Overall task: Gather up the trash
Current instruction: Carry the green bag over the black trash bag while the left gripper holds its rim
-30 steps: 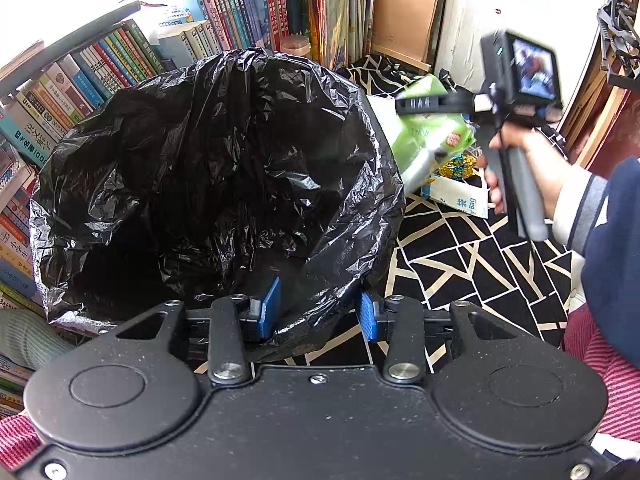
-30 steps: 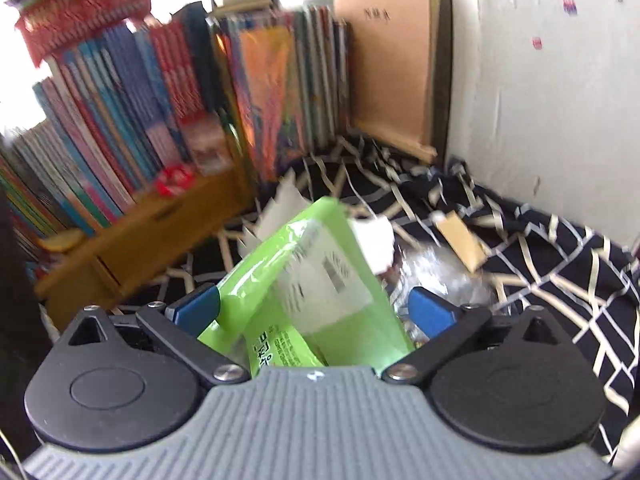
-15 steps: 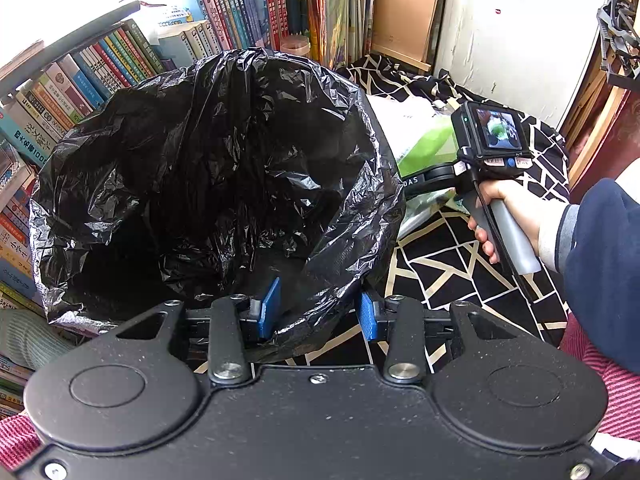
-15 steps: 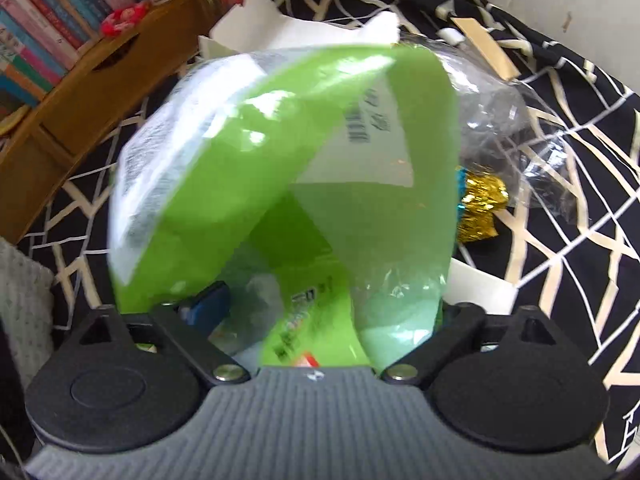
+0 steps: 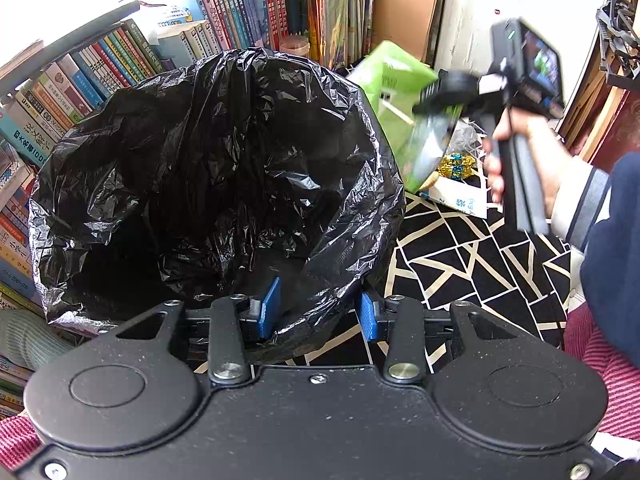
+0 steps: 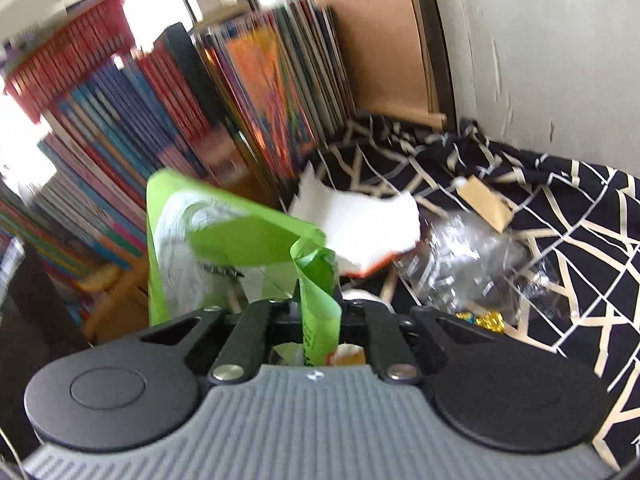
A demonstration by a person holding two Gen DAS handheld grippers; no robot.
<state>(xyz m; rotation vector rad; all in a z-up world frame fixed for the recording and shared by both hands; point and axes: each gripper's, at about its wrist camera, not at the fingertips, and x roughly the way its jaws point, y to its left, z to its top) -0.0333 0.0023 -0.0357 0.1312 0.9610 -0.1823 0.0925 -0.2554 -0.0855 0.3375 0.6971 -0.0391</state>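
Black-and-cream patterned cloth (image 5: 472,256) covers the surface, bounded by a white wall (image 6: 560,60) and rows of books (image 5: 224,40). On it stands the black trash bag (image 5: 224,168), its rim pinched shut in the left tool (image 5: 316,312). Beside the bag's mouth, raised off the cloth, the right tool (image 6: 320,312), jaws just closed, clamps a green wrapper (image 6: 240,240). Clear plastic (image 6: 472,264) and gold foil (image 5: 456,164) lie on the cloth.

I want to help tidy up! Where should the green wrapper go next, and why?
Probably sideways over the bag, then let go. The right tool is pinching the wrapper up beside the bag's rim, not yet above the opening. The left tool holds that rim, keeping the bag open.
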